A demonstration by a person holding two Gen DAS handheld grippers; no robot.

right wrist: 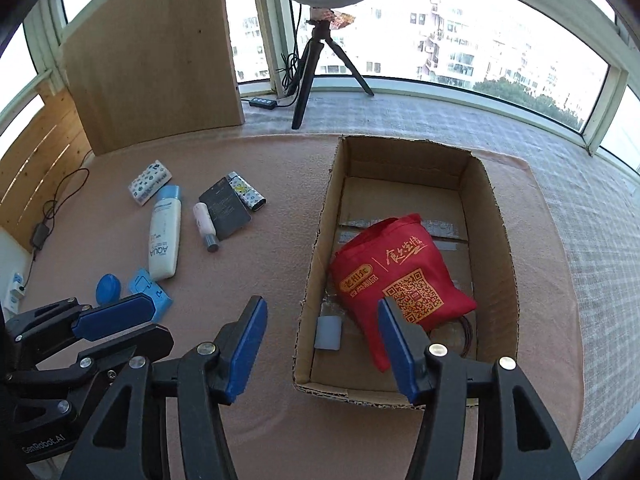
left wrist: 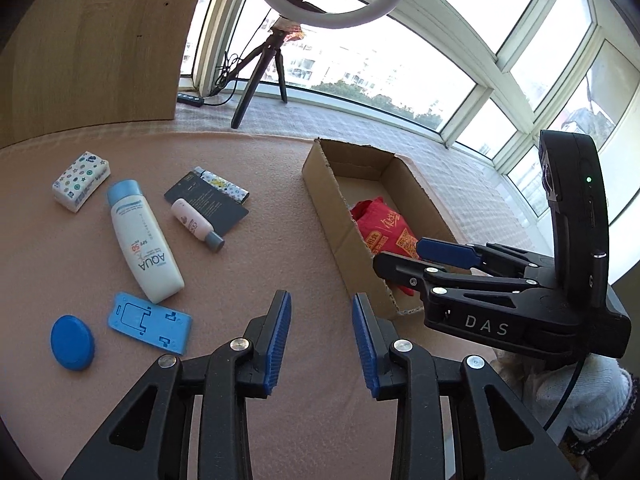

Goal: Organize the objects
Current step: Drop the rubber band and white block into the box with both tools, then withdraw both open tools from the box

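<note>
Judging from the layout, what matters next is that the loose things lie up and left of the left gripper (left wrist: 321, 344), whose fingers stand parted with nothing between them over bare pink mat (left wrist: 260, 272). Nearest are the blue holder (left wrist: 150, 323) and blue lid (left wrist: 72, 343) at lower left; the sunscreen bottle (left wrist: 142, 240) lies with its long axis running up the frame, cap away. The right gripper (right wrist: 322, 346), also open and empty, hangs over the near end of the cardboard box (right wrist: 504, 240), so the left hand is probably the nearer one for the pile. Only the right wrist view shows the box floor, with the red bag (right wrist: 400, 268) and a small grey piece (right wrist: 329, 333) at lower left inside.
</note>
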